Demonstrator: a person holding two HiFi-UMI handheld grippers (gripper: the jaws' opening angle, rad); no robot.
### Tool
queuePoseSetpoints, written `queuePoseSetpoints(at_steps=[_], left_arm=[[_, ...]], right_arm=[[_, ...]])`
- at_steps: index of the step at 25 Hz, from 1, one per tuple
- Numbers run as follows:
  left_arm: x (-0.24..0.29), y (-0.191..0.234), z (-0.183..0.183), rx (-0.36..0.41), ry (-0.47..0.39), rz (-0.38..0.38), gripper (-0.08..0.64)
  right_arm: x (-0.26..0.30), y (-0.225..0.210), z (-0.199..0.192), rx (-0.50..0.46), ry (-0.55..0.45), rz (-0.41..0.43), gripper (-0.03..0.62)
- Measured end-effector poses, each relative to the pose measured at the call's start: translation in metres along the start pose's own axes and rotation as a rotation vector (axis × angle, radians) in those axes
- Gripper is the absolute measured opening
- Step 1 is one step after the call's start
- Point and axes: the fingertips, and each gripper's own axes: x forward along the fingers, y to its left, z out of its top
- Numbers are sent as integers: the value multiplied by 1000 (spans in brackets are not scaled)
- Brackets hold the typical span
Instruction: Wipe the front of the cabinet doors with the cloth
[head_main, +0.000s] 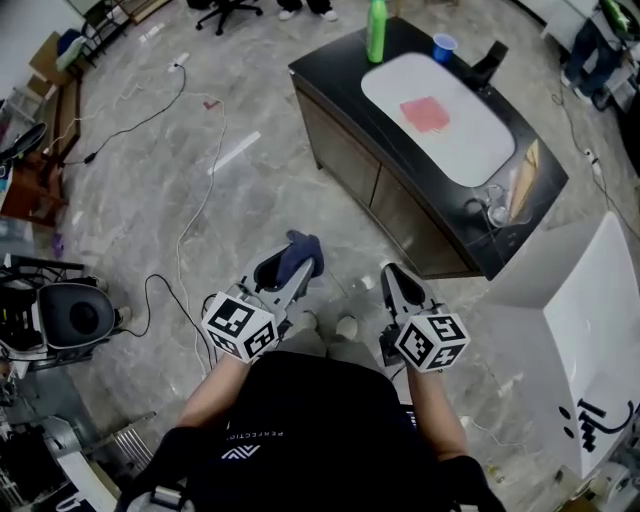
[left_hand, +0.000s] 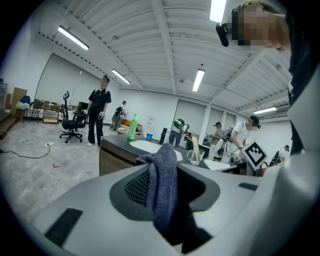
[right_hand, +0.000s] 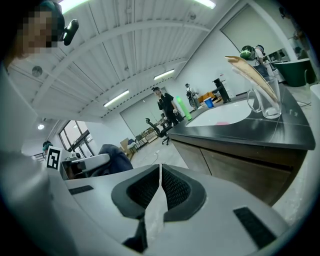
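Left gripper (head_main: 288, 272): clamped on the cloth, held over the floor, short of the cabinet.
Cloth (left_hand: 162, 182): dark blue, bunched, hangs between the jaws and pokes past their tips; apart from the doors.
Right gripper (right_hand: 160, 172): jaws together, nothing between them; beside the left gripper, over the floor.
Doors (head_main: 345, 150): brown, under the black countertop (head_main: 520, 225), ahead of both grippers, neither touching.
Countertop: green bottle (head_main: 377, 30) at the far edge, blue cup (head_main: 444, 46) near it, pink pad (head_main: 425, 114) in the white basin (head_main: 470, 150), glass jug (head_main: 495, 208) at the near right end.
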Motion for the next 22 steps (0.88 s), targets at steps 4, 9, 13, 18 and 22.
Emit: queuePoseSetpoints(at_steps=[4, 9, 13, 18, 22], left_arm=[[6, 13, 3, -2, 6, 5, 132], [31, 27, 7, -49, -10, -55, 130], [61, 41, 19, -18, -8, -140, 130], [91, 74, 36, 8, 14, -269, 130], [106, 122, 46, 24, 63, -336, 131]], right_arm=[[12, 0, 2, 5, 5, 4, 38], [10, -10, 15, -45, -29, -63, 38], [17, -22, 24, -24, -68, -140, 38], [51, -30, 35, -17, -102, -250, 38], [91, -28, 47, 40, -147, -337, 38]])
